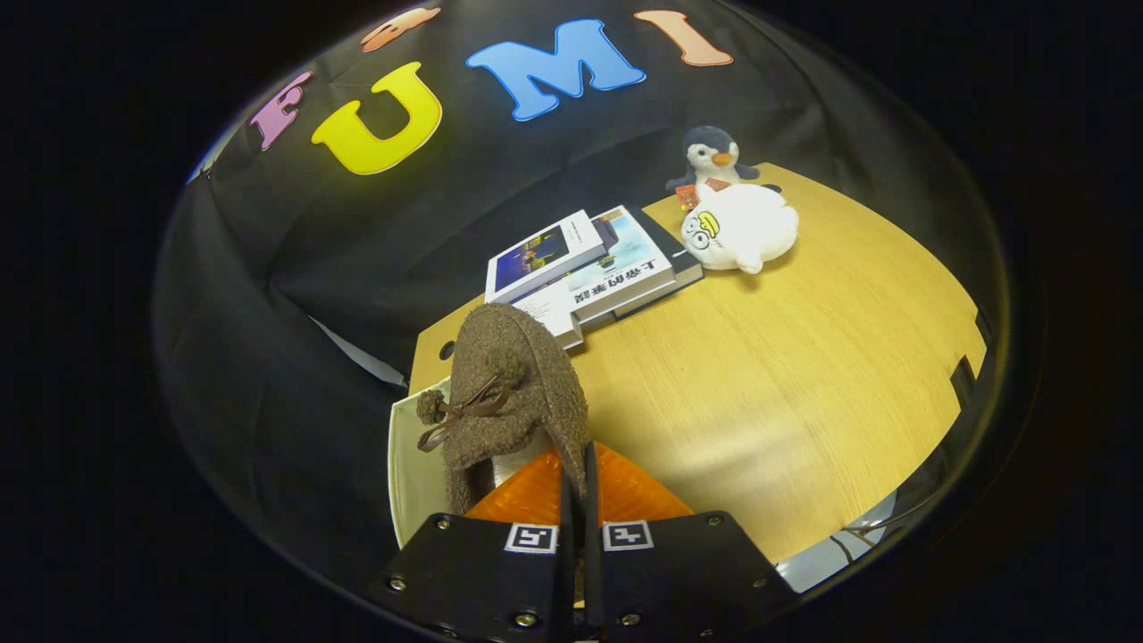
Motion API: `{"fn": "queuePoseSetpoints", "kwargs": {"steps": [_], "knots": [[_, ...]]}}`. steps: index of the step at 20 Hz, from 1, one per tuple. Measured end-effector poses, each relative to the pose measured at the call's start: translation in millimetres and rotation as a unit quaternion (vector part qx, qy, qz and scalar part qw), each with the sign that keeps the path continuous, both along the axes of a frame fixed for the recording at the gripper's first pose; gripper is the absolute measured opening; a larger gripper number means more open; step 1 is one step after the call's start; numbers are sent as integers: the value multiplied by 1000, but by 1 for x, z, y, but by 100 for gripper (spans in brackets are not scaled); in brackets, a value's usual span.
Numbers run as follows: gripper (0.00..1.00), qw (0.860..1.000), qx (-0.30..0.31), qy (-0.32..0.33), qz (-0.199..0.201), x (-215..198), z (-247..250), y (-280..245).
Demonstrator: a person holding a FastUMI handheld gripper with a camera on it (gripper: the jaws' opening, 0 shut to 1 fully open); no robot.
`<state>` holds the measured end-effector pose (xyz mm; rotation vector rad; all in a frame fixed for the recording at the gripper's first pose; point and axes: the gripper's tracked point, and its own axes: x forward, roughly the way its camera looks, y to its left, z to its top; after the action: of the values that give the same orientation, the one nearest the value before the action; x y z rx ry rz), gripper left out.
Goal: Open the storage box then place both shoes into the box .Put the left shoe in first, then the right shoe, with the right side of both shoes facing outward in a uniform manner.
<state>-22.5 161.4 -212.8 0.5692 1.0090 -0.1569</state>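
A brown fuzzy shoe (509, 393) with a small bow and pompoms hangs between my fingers, toe pointing away from me. My gripper (578, 464) is shut on the shoe's side edge near the opening, the two fingers almost touching. Under the shoe and to its left lies the white storage box (409, 464), at the near left corner of the wooden table (768, 393). Only part of the box's pale inside shows; the shoe and my fingers hide the rest. I cannot tell whether this is the left or the right shoe.
A stack of books (589, 272) lies just beyond the shoe at the table's far edge. A white plush toy (739, 228) and a penguin plush (713, 159) sit farther to the right. The black booth wall rises behind the table.
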Motion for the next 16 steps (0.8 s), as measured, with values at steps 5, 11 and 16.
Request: {"fn": "queuePoseSetpoints", "kwargs": {"steps": [5, 11, 16], "knots": [[5, 1000, 12, 0, 10, 13, -3, 37], [5, 1000, -3, -14, -2, 24, -3, 55], [5, 1000, -2, -8, 9, 18, -9, 73]]}}
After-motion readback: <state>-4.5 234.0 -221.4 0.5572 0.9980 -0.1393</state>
